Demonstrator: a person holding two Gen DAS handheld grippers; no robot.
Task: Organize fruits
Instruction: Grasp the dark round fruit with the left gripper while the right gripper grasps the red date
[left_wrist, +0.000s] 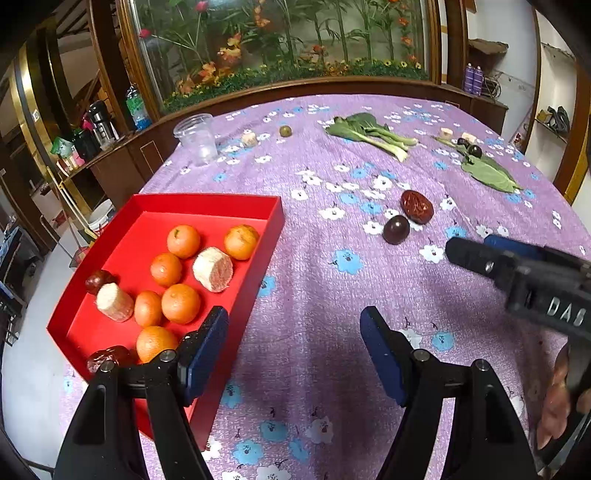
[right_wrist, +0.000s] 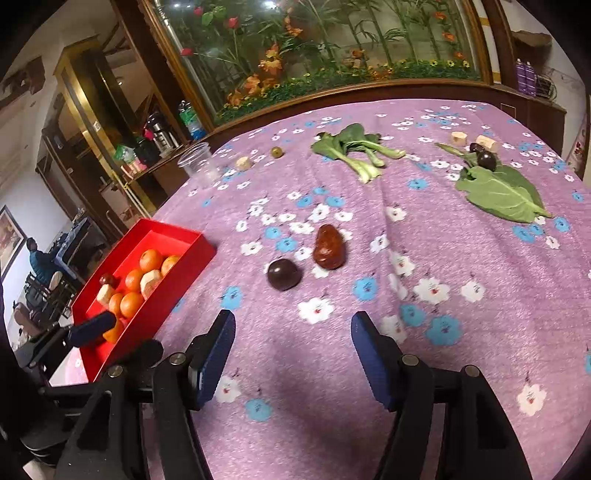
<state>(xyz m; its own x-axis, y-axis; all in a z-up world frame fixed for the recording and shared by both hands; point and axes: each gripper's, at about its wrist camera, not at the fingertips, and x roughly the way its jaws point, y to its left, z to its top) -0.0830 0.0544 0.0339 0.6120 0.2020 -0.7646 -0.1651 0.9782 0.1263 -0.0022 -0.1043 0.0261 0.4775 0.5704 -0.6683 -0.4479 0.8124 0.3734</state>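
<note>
A red tray (left_wrist: 207, 201) (right_wrist: 173, 236) at the table's left holds several oranges (left_wrist: 183, 241), two pale cut chunks (left_wrist: 213, 269) and dark red dates (left_wrist: 99, 280). A dark round plum (left_wrist: 396, 229) (right_wrist: 283, 274) and a wrinkled red date (left_wrist: 416, 206) (right_wrist: 328, 246) lie side by side on the purple cloth. My left gripper (left_wrist: 293, 325) is open and empty beside the tray's right wall. My right gripper (right_wrist: 293, 328) is open and empty, just short of the plum; it also shows in the left wrist view (left_wrist: 480, 254).
Farther back lie a bok choy (left_wrist: 369, 133) (right_wrist: 354, 147), a big green leaf (right_wrist: 502, 192) with dark plums (right_wrist: 485, 158), pale chunks (right_wrist: 459, 139), a small green fruit (left_wrist: 285, 130) and a clear plastic cup (left_wrist: 197, 138). A wooden ledge runs behind the table.
</note>
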